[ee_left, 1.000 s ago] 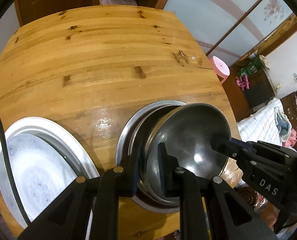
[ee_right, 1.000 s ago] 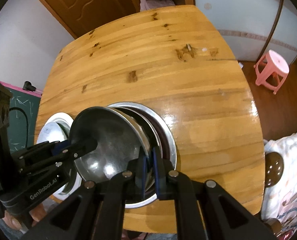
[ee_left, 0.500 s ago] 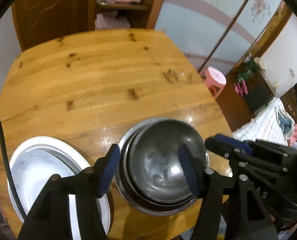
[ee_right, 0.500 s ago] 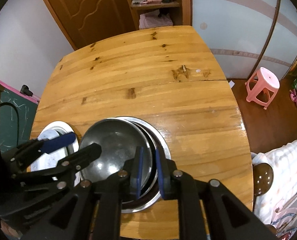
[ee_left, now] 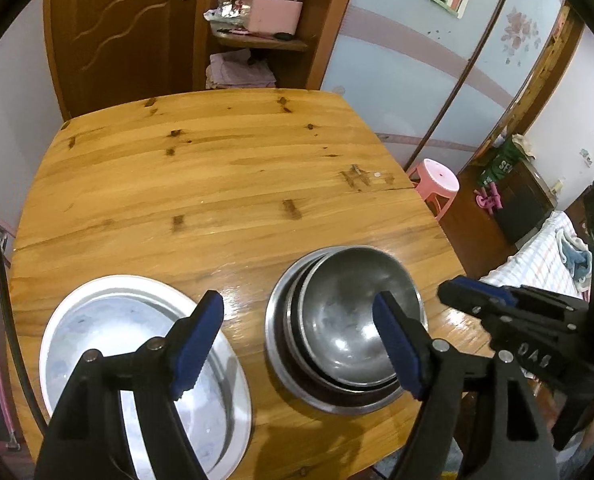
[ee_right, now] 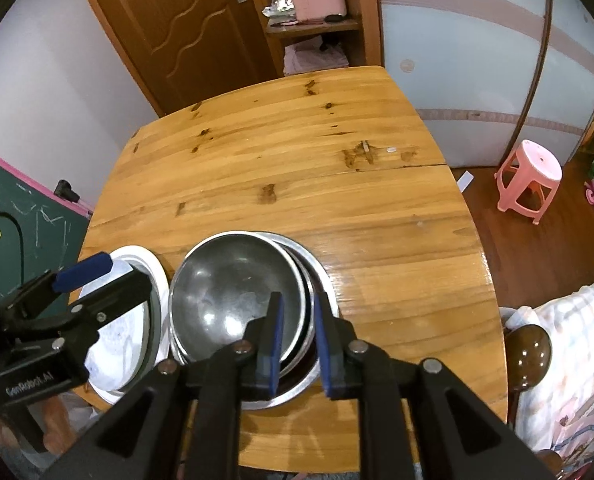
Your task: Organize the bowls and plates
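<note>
My left gripper (ee_left: 299, 340) hangs above the wooden table (ee_left: 217, 184), jaws opening, nothing between them. My right gripper (ee_right: 299, 340) has jaws opening, straddling the rim of the steel bowl (ee_right: 233, 292) without pressing it. The bowl sits nested in the bowl stack (ee_left: 337, 396), beside the white plates (ee_left: 97, 320).
</note>
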Action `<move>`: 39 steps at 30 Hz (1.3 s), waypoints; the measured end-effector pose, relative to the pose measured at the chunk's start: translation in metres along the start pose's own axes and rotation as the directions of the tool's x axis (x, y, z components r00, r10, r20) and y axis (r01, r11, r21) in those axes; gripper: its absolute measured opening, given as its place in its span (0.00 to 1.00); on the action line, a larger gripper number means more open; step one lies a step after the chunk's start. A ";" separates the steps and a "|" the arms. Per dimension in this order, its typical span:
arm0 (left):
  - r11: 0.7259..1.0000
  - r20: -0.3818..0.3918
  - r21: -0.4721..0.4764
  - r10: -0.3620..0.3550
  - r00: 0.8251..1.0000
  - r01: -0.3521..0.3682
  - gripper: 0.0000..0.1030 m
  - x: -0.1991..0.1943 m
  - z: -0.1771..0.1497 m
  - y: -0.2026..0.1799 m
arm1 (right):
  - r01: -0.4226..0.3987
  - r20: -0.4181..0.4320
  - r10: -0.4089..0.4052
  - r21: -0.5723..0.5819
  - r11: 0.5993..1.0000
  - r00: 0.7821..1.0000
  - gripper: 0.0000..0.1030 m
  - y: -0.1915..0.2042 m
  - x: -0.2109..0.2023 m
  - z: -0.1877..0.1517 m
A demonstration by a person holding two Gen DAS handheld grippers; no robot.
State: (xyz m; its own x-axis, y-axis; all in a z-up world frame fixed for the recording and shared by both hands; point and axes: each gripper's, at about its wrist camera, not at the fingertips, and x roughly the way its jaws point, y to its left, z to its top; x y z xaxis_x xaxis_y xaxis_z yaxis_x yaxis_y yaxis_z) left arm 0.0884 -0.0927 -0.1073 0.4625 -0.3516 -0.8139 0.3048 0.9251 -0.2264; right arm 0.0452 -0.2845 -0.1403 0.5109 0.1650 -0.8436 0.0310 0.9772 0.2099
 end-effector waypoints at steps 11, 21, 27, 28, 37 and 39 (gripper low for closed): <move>0.996 -0.101 -0.068 -0.057 0.993 0.051 0.75 0.025 -0.009 0.022 | 0.008 -0.005 -0.007 0.023 1.000 1.000 0.36 -0.015 0.007 -0.001; 0.989 -0.162 -0.110 -0.112 0.980 0.095 0.75 0.050 -0.015 0.028 | -0.010 -0.050 0.010 0.014 1.000 0.999 0.36 -0.010 0.022 -0.005; 0.983 -0.189 -0.137 -0.148 0.971 0.123 0.75 0.060 -0.015 0.031 | -0.019 -0.083 0.021 0.019 1.000 0.996 0.36 -0.009 0.034 -0.007; 0.981 -0.193 -0.145 -0.156 0.969 0.129 0.75 0.061 -0.015 0.031 | -0.019 -0.088 0.020 0.021 1.000 0.996 0.36 -0.009 0.036 -0.007; 0.967 -0.230 -0.188 -0.211 0.950 0.170 0.73 0.076 -0.017 0.031 | -0.036 -0.132 0.041 0.040 0.999 0.990 0.36 -0.013 0.050 -0.008; 0.965 -0.233 -0.191 -0.223 0.947 0.180 0.73 0.077 -0.017 0.031 | -0.039 -0.139 0.045 0.044 0.998 0.989 0.36 -0.014 0.052 -0.008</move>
State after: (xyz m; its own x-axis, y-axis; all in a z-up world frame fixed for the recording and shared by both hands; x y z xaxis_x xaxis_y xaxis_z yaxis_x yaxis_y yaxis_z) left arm 0.1190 -0.0887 -0.1863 0.1759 -0.5055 -0.8447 0.2185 0.8568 -0.4672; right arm 0.0645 -0.2886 -0.1909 0.3875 0.2260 -0.8938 0.0487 0.9631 0.2647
